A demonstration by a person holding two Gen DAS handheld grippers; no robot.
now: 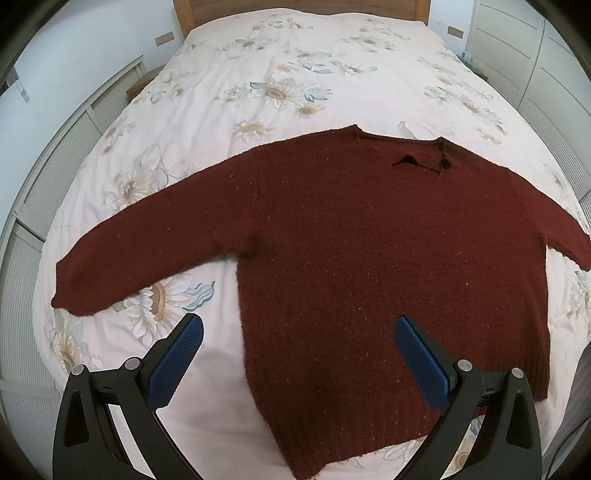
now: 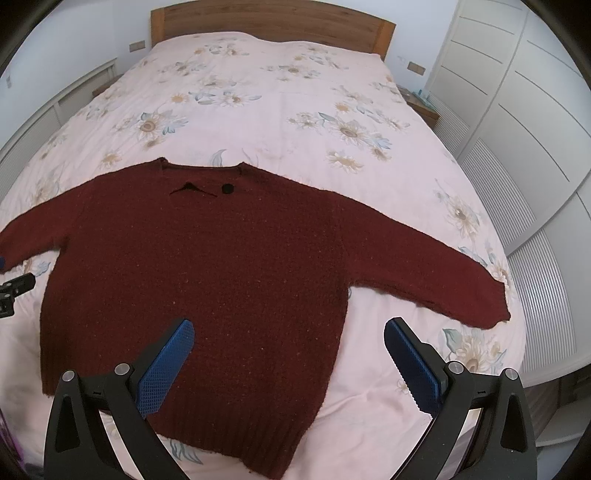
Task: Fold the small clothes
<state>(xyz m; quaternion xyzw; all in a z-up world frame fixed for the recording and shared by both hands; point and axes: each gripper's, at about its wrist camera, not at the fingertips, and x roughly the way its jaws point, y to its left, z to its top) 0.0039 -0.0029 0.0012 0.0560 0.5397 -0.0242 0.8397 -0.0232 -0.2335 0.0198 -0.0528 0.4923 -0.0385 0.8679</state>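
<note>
My left gripper (image 1: 298, 330) and right gripper (image 2: 289, 332) hover spread wide above the hem of the maroon sweater (image 1: 369, 240), which lies flat on the bed (image 1: 295, 66).

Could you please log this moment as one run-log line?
stage: before first fold | sweater: flat on bed, sleeves spread | left gripper: jaws open, empty, over hem | right gripper: jaws open, empty

Bare bed (image 1: 295, 55) lies open beyond the sweater (image 1: 351, 240) and beside both sleeves; cabinets (image 2: 517, 129) flank the bed, the headboard (image 2: 269, 22) closing the far end.
</note>
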